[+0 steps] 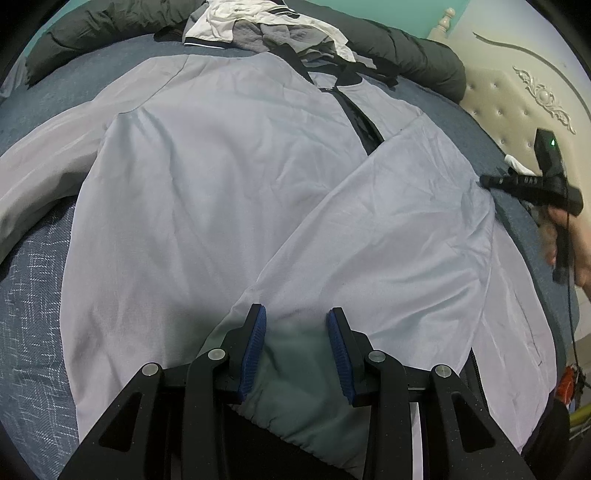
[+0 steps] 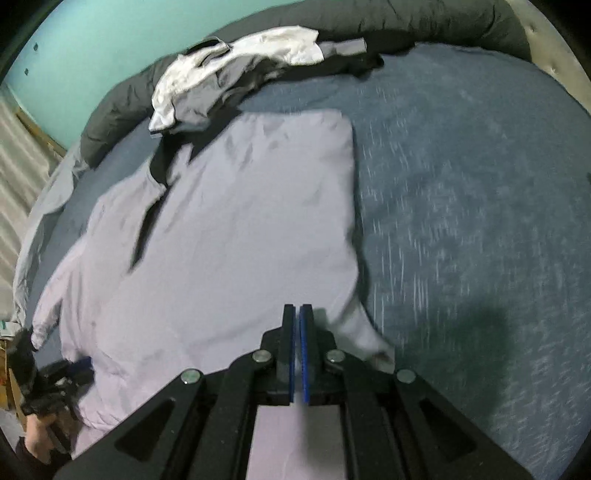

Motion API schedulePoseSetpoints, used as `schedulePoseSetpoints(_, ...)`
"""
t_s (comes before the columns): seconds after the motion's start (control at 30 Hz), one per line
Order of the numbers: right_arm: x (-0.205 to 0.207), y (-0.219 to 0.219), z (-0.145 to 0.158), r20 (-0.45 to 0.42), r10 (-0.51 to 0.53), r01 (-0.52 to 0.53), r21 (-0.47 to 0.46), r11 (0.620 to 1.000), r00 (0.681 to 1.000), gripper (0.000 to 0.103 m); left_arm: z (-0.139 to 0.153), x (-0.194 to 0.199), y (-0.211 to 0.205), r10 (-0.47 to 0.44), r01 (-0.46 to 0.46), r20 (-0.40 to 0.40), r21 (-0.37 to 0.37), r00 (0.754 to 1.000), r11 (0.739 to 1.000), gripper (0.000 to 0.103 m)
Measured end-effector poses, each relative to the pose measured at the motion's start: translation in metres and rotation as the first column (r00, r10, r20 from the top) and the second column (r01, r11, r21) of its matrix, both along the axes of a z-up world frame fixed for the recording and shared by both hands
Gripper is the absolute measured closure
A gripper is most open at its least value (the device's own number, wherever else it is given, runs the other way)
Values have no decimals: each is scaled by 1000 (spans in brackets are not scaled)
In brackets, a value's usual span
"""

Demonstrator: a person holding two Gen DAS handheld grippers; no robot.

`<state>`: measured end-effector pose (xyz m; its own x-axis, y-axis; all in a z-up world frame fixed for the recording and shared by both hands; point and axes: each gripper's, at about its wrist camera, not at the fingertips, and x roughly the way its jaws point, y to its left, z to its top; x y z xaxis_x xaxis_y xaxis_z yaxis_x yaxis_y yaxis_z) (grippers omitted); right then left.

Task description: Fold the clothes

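The left gripper [image 1: 296, 314] hangs with its blue-padded jaws apart over the hem of a pale lilac jacket [image 1: 207, 192], nothing between the pads, while the right gripper [image 2: 297, 308] has its jaws pressed together at the jacket's right-hand edge; whether cloth is pinched between them cannot be told. The jacket lies spread front-up across the middle of a blue bedspread [image 2: 480, 206], its dark zip line [image 1: 364, 123] running toward the far edge of the bed and one sleeve [image 1: 413, 206] folded diagonally over the chest. The other sleeve [image 1: 40, 162] trails toward the bed's left edge. A heap of white and grey clothes [image 2: 236, 70] sits along the far edge, just beyond the collar, against a rolled dark duvet [image 2: 424, 26]. A cream tufted headboard [image 1: 517, 96] stands at the bed's right side. A hand [image 1: 576, 247] grips the right tool's handle
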<state>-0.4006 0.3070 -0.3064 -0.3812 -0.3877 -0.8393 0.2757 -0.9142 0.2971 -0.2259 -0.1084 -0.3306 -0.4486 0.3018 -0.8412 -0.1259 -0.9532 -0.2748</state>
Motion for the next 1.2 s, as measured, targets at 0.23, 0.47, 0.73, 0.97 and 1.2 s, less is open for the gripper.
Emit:
schedulePoseSetpoints(0.23, 3, 15, -10, -5, -63, 63, 1, 998, 998, 102, -1, -1, 0, 1, -1, 0, 5, 1000, 1000, 65)
schedulePoseSetpoints(0.47, 4, 28, -9, -25, -124, 125, 5, 992, 992, 102, -2, -1, 1, 4, -4, 2, 5, 1000, 1000, 65)
schedulePoseSetpoints(0.73, 37, 17, 15, -96, -168, 161, -79, 984, 981, 100, -2, -1, -2, 14, -14, 2, 34, 1000, 999, 65)
schedulePoseSetpoints(0.97, 80, -12, 27, -141, -161, 132, -191, 973, 977, 100, 8, 11, -10, 27, -27, -8, 28, 1000, 999, 65)
schedulePoseSetpoints(1.2, 126, -60, 24, -144, -101, 59, -271, 961, 984, 100, 20, 36, -26, 38, -37, -33, 45, 999, 998, 64)
